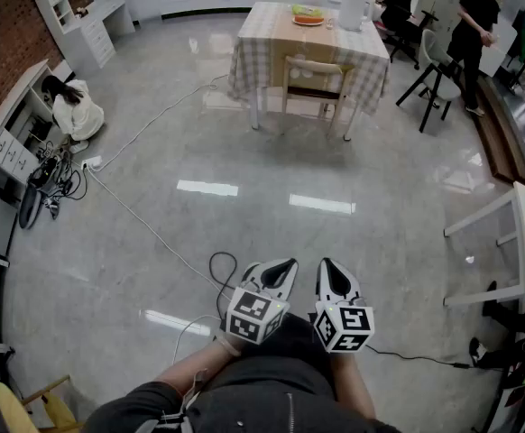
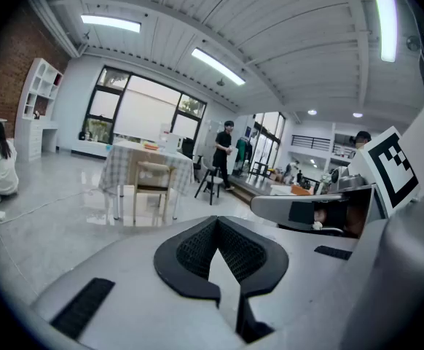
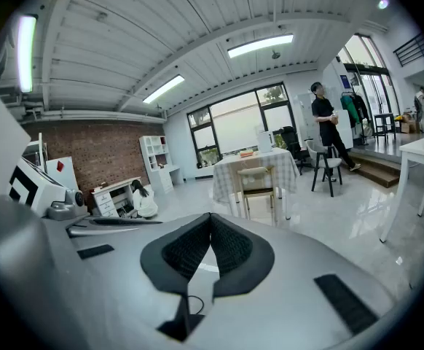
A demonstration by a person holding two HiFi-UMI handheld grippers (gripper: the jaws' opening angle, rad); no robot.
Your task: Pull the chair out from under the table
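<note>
At the far left, a person point(image 1: 75, 108) crouches by the white drawers, and a white cable point(image 1: 145, 224) trails from there across the glossy floor toward you. Your left gripper point(image 1: 285, 265) hangs low in front of your body with its jaws clenched tip to tip and nothing caught between them (its own view shows the black pads meeting in a point). Well apart from it, across open floor, stands the wooden chair point(image 1: 314, 84). The chair is tucked against the near side of the table with the checked cloth point(image 1: 253, 57), its backrest facing you. In the left gripper view the chair point(image 2: 152, 184) sits up and left of the jaw tips. Your right gripper point(image 1: 328, 265) is just beside the left one, its jaws likewise pressed together on nothing. In the right gripper view the chair point(image 3: 258, 184) appears up and right of the tips, far off. Further right, a standing person in black point(image 1: 474, 39) is near a black stool point(image 1: 429, 75). A white table point(image 1: 515, 206) edges in at the right.
</note>
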